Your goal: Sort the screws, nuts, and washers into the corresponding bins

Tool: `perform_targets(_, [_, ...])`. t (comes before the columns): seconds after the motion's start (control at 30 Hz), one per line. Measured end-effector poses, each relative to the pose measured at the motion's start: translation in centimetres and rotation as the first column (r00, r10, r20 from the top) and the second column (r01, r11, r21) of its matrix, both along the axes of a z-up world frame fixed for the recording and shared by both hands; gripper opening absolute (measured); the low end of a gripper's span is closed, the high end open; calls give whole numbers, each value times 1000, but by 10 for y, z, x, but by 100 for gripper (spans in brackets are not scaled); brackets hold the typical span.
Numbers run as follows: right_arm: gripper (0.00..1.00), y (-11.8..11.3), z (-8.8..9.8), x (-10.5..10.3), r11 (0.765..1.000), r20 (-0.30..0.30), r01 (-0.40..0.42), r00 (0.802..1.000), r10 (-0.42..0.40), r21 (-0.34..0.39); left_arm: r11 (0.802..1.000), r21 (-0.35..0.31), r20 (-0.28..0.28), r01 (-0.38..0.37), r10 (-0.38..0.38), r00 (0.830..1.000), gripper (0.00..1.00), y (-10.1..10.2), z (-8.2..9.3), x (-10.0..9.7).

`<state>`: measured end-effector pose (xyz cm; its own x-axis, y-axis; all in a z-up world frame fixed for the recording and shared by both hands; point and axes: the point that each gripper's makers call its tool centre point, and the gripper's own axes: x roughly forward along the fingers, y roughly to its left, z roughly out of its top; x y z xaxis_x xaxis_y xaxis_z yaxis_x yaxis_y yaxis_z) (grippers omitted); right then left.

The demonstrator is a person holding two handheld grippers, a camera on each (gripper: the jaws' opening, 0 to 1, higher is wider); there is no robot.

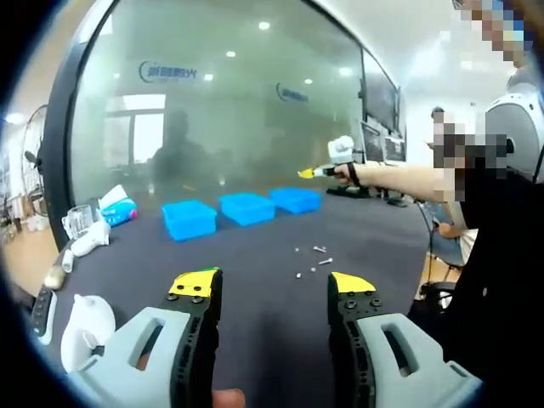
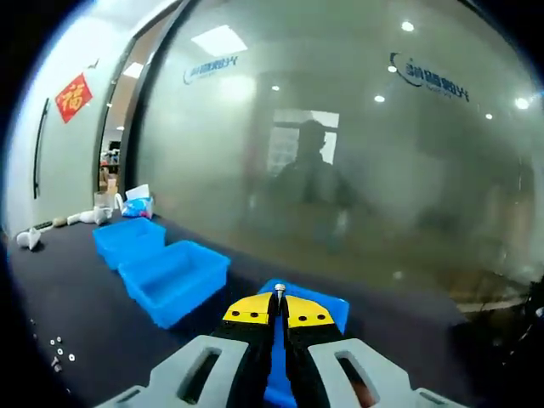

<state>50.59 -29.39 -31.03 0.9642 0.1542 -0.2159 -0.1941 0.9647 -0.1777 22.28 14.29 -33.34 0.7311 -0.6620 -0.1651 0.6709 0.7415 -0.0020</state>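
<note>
My right gripper (image 2: 279, 316) pinches a small screw (image 2: 280, 290) above the bin (image 2: 333, 308) at twelve o'clock; a tilted release could bounce it onto the bench (image 2: 76, 306). My left gripper (image 1: 273, 287) idles with jaws spread.

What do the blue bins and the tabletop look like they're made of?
The blue bins look like moulded plastic: uniform saturated colour, a slight sheen, rounded rims. The tabletop looks like a dark matte mat or laminate, with hardly any reflections; the exact material isn't clear. The small piece in the right tongs glints like metal.
</note>
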Motion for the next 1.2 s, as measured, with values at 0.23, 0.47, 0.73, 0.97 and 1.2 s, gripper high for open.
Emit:
perform_targets(0.23, [3,3,4,-2,999,17,-18,1000,18,-31,1000,4,5,5,-5,1000,48,-2,2,0])
perform_targets(0.47, [21,12,-1,-12,998,7,-49,999,49,-26,1000,5,7,7,-7,1000,48,-3,3,-2])
perform_targets(0.73, [29,41,0,-50,986,15,-153,988,152,64,1000,12,14,11,-11,1000,48,-4,6,-3])
perform_targets(0.97, [35,84,-3,-111,951,17,-306,952,306,38,1000,9,15,15,-15,1000,48,-6,6,-3])
perform_targets(1.2, [35,114,-3,-175,912,26,-404,915,403,65,1000,4,12,24,-24,1000,48,-10,5,-4])
